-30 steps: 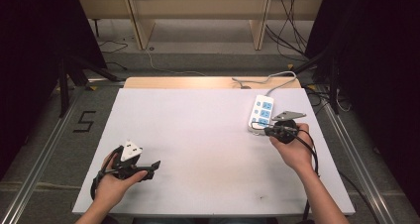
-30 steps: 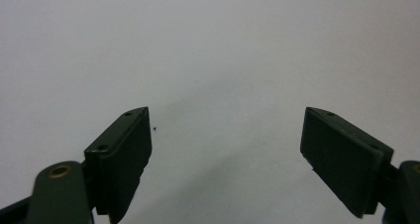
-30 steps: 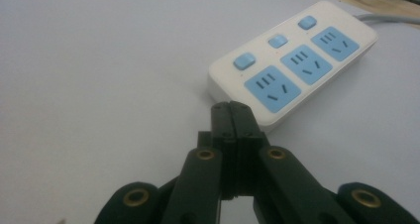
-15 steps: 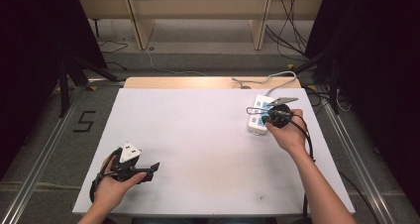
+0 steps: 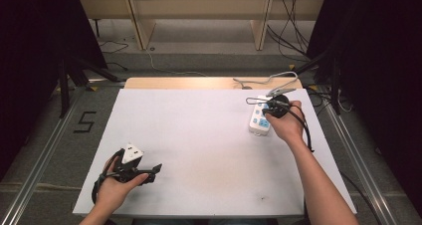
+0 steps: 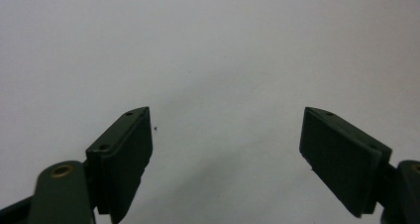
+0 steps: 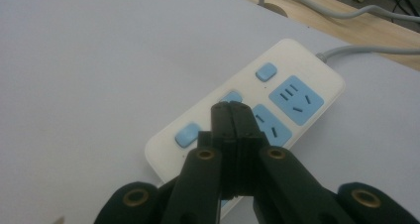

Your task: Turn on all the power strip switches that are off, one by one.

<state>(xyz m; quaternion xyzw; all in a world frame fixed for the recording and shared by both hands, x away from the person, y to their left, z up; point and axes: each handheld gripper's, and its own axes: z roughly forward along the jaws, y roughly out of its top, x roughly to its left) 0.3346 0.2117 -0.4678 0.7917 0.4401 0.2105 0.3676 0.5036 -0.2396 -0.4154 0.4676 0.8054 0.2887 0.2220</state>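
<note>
A white power strip (image 5: pixel 259 121) with blue sockets and blue buttons lies at the right side of the white table (image 5: pixel 199 135). My right gripper (image 5: pixel 267 112) hovers over it, jaws shut with nothing between them. In the right gripper view the closed tips (image 7: pixel 232 108) point at the middle of the power strip (image 7: pixel 297 100), next to a blue button; whether they touch it I cannot tell. My left gripper (image 5: pixel 151 171) rests low at the table's front left, held in a hand. Its jaws (image 6: pixel 225 135) stand wide open over bare white tabletop.
The strip's grey cable (image 5: pixel 268 78) loops off the far right over a wooden board (image 5: pixel 199 83) behind the table. Metal rails run along both sides on the floor. A "5" mark (image 5: pixel 84 121) sits on the floor at left.
My right hand has moved away from the person and slightly left, from beside the strip's near end to over the strip. The left hand has stayed put.
</note>
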